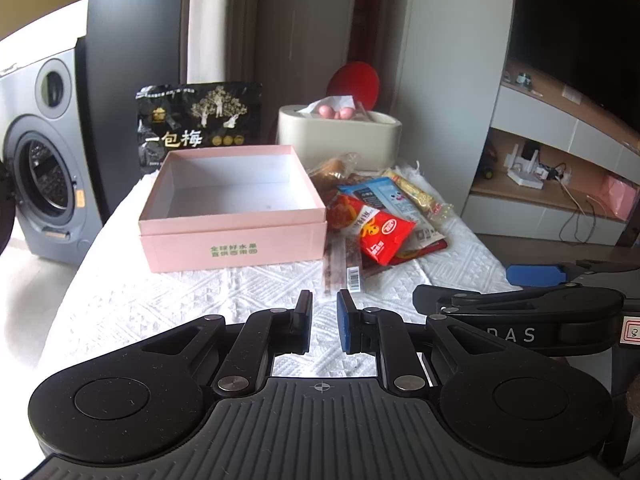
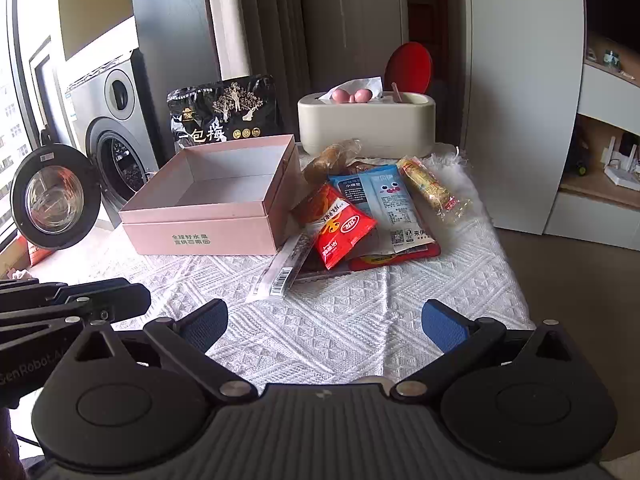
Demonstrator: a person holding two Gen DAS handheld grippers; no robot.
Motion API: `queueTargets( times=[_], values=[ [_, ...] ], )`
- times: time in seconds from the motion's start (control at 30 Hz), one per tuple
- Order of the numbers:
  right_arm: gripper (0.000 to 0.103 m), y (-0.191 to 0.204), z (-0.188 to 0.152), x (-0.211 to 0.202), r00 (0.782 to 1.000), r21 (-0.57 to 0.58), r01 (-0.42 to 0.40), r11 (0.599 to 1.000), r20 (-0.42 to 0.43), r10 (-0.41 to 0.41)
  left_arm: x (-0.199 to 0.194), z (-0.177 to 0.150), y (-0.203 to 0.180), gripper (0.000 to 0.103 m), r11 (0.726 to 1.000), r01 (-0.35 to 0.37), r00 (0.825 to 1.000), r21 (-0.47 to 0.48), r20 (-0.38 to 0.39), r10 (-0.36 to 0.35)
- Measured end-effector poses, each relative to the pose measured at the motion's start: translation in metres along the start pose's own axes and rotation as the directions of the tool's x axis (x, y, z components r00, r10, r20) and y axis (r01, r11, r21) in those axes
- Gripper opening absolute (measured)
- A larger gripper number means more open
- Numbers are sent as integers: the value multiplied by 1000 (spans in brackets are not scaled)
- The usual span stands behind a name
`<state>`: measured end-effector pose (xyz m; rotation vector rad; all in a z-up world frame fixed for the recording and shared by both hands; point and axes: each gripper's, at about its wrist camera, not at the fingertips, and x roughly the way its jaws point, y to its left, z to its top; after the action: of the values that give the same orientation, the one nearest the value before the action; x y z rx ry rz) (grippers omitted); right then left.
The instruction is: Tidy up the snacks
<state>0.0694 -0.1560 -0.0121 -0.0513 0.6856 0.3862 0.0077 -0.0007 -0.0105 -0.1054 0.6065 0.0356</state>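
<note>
An open, empty pink box (image 1: 232,244) (image 2: 200,236) stands on the white woven tablecloth. To its right is a pile of snacks: a red packet (image 1: 380,236) (image 2: 340,236), a blue-and-white packet (image 1: 384,196) (image 2: 384,200), a yellow wrapped bar (image 1: 416,192) (image 2: 432,188), a long clear stick pack with a barcode (image 1: 344,268) (image 2: 284,268) and a brown bun in clear wrap (image 1: 332,168) (image 2: 332,156). My left gripper (image 1: 325,320) hovers shut and holds nothing, short of the stick pack. My right gripper (image 2: 324,320) is wide open and empty, in front of the pile.
A black plum bag (image 1: 196,120) (image 2: 224,108) stands upright behind the box. A cream tissue holder (image 1: 340,140) (image 2: 368,124) sits at the back of the table. A washing machine (image 1: 44,168) with its door open stands to the left. Shelves are on the right.
</note>
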Motion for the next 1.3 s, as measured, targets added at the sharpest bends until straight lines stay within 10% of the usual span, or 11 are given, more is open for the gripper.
queueTargets(
  times=[1.3],
  values=[
    [103,-6,-3,4,1000,27,1,1000,-30,0,5,0,4,17,1000,0,998,-19,-56,-2]
  ],
)
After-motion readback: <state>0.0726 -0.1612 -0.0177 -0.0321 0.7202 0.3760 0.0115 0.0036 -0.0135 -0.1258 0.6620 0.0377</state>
